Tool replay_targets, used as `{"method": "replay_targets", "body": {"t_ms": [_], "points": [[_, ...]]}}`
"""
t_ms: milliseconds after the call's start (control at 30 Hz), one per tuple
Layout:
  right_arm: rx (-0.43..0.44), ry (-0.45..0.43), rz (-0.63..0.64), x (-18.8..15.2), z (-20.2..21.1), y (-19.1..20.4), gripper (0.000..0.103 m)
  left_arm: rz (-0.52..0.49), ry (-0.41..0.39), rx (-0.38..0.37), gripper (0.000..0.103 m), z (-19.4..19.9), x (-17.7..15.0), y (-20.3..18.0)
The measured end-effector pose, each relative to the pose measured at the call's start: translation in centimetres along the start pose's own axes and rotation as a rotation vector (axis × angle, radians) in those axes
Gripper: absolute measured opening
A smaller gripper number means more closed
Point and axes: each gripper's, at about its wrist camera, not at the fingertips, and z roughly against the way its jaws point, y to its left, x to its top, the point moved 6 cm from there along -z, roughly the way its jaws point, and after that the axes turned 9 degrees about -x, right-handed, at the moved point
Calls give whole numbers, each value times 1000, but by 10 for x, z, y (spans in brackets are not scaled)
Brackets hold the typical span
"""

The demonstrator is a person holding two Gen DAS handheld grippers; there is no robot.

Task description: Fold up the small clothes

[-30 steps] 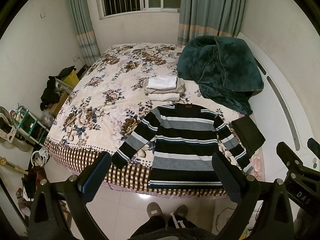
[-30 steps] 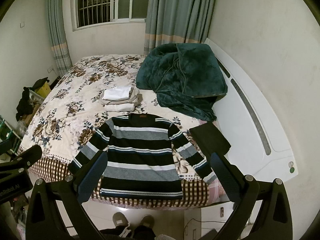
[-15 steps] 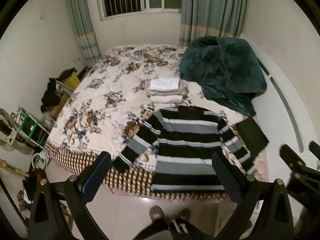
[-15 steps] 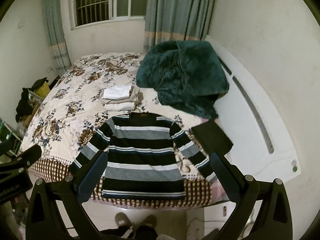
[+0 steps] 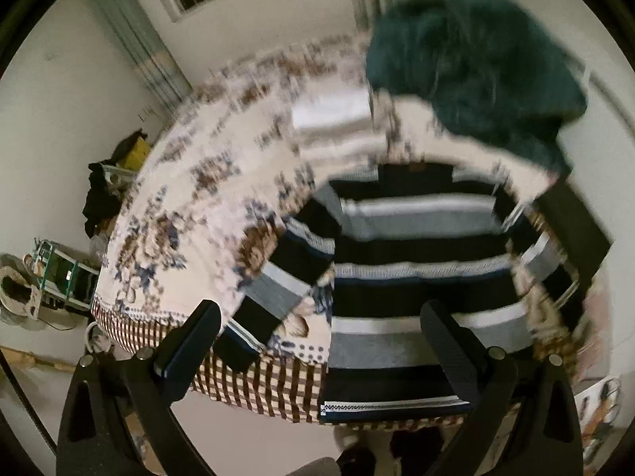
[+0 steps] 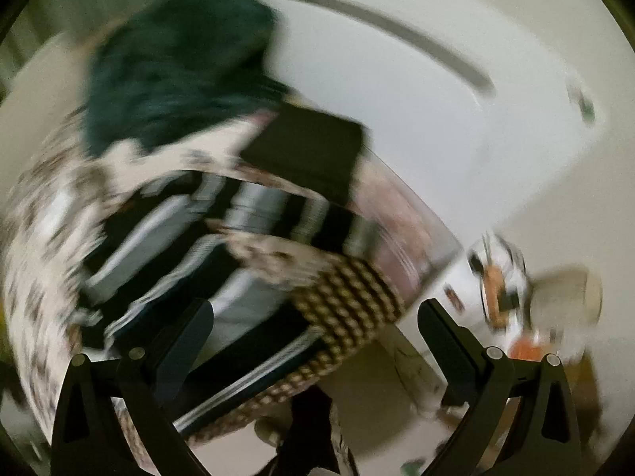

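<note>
A black, grey and white striped sweater (image 5: 412, 277) lies spread flat at the near edge of the floral bed (image 5: 190, 206), sleeves out, hem hanging over the checked bed skirt. My left gripper (image 5: 317, 337) is open and empty, close above the sweater's lower left part. The right wrist view is strongly blurred; it shows the sweater's right side (image 6: 166, 246) and right sleeve (image 6: 278, 210). My right gripper (image 6: 313, 333) is open and empty above the bed's near right corner.
A stack of folded light clothes (image 5: 333, 119) lies behind the sweater. A dark green blanket (image 5: 476, 71) is heaped at the back right. A black folded item (image 6: 309, 154) lies by the right sleeve. Clutter and a shelf (image 5: 59, 273) stand left of the bed.
Both grippers have dropped quickly toward the sweater, which now looks much larger. The right gripper has swung to the right, toward the bed's corner. Both views are motion-blurred.
</note>
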Motion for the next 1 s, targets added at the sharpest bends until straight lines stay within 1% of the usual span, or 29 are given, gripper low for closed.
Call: {"method": "replay_targets", "body": {"t_ms": [33,67,100,133,167,200,267,300,367,433,500,567,600,667,700,733,800,867,967,1000], "points": [[-22,38,-37,0,-34,-11,103,-6,39,11,103,-27,-1,-9],[-34,82,-74,0,-69,-21,103,-9,63,19,103,-45,-3,-13],[-37,126,-111,-1,-98,-30,103,-15,101,35,103,-76,-3,-24],[-25,164,-152,1,-138,-37,103,-21,128,51,103,-98,-5,-32],[-23,198,-189,0,-170,-45,103,-23,145,60,103,-111,-11,-33],[-18,233,-227,0,-199,-52,103,-20,180,73,103,-138,-14,-41],[11,291,-304,0,-261,-58,101,-1,240,70,103,-178,-19,-53],[22,320,-344,-1,-287,-59,100,12,272,64,103,-198,-21,-57],[72,367,-440,-1,-337,-58,99,27,329,69,103,-233,-28,-64],[107,410,-552,-3,-380,-58,98,34,362,81,103,-261,-31,-68],[144,434,-665,-4,-412,-60,91,53,392,92,103,-286,-30,-70],[185,434,-748,1,-433,-59,83,82,401,88,103,-303,-27,-70],[185,416,-771,5,-439,-59,78,92,396,84,103,-309,-25,-72],[176,371,-777,15,-444,-54,40,104,385,80,103,-323,-19,-70],[163,358,-768,20,-445,-51,30,108,379,77,103,-328,-17,-68],[159,337,-754,26,-443,-46,14,115,369,71,103,-334,-15,-64],[112,288,-681,40,-431,-34,14,124,353,70,103,-341,-10,-57],[93,220,-586,59,-407,-13,12,138,330,69,103,-345,-4,-44],[84,89,-399,93,-346,36,12,158,291,81,103,-343,2,-19],[102,41,-329,105,-320,60,12,169,278,84,103,-341,4,-8]]}}
